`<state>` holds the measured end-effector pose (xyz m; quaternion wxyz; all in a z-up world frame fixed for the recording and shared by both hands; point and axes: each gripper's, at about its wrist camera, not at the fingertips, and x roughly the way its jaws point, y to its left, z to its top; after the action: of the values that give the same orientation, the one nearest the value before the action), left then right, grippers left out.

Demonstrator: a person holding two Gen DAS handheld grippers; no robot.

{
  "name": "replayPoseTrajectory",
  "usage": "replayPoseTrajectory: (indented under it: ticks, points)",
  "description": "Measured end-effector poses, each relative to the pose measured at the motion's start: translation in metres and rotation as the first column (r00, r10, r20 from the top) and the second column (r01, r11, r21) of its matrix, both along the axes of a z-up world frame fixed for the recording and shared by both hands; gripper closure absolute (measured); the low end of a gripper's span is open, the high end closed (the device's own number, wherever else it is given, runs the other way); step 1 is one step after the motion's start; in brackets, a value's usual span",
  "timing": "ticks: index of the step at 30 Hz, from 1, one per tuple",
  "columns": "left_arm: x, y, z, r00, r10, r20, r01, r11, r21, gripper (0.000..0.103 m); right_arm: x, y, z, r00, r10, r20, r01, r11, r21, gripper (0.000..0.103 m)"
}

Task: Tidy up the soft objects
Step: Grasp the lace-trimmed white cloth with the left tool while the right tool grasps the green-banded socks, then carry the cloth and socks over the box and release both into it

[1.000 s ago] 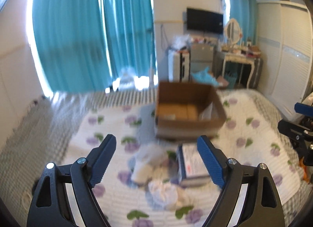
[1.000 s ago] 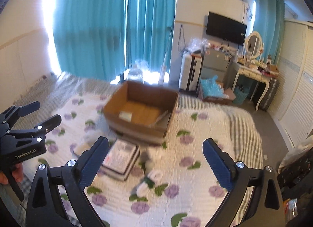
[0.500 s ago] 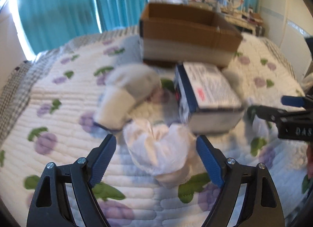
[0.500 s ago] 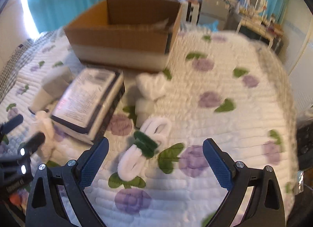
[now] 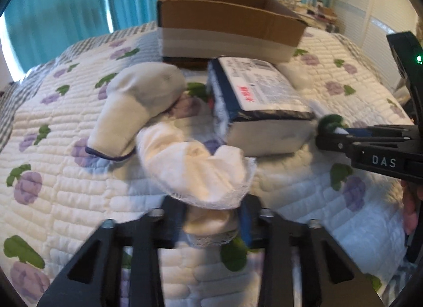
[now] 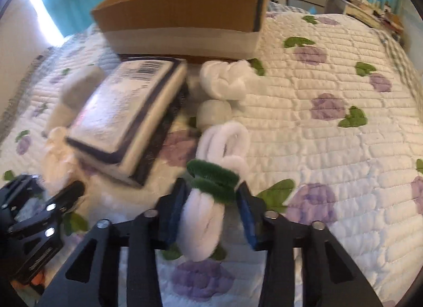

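Both grippers were low over the quilt [image 5: 66, 201], each clamped on one soft item, probably so both could go to the cardboard box [image 5: 224, 16] together. Left gripper [image 5: 211, 217] pinched the white lace-edged cloth [image 5: 195, 169]; right gripper [image 6: 210, 209] squeezed the white-and-green fuzzy bundle [image 6: 203, 217]. Both pointed boxward, near level. A packaged book-like block [image 5: 259, 95] lay between them.

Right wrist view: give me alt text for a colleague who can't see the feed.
The right gripper has its fingers closed around a fluffy white roll with a green band, lying on a floral quilt. Beyond it lie a wrapped rectangular package, more white soft bundles, and an open cardboard box. The left gripper shows at lower left.
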<state>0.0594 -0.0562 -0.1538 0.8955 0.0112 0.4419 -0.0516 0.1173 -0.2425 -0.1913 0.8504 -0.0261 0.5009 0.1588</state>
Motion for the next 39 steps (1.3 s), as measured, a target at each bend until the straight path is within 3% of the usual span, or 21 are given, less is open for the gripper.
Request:
replayPoseTrajectory:
  ticks: [4,14,22,30,39]
  points:
    - [-0.008,-0.003,0.003,1.000,-0.019,-0.004,0.019,1.000,-0.014,0.087,-0.016,0.005,0.007,0.999,0.026,0.041,-0.025,1.000,-0.016,0.080]
    - [-0.029,-0.003,0.022,1.000,-0.007,0.004,0.007,0.999,-0.043,0.089,-0.055,0.018,0.034,0.990,0.065,0.128,-0.062,0.998,-0.032,0.081]
    - [-0.043,-0.007,0.058,0.998,-0.011,0.065,0.014,0.999,-0.035,0.089,-0.083,0.023,0.063,0.980,0.081,0.183,-0.080,0.997,-0.011,0.081]
    - [-0.049,-0.015,0.102,0.988,-0.035,0.149,0.040,0.999,-0.028,0.089,-0.102,0.025,0.110,0.955,0.104,0.278,-0.110,0.994,0.006,0.081]
    - [-0.028,-0.011,0.146,0.971,-0.050,0.235,0.056,0.998,-0.017,0.089,-0.094,0.029,0.157,0.921,0.128,0.368,-0.141,0.990,0.009,0.080]
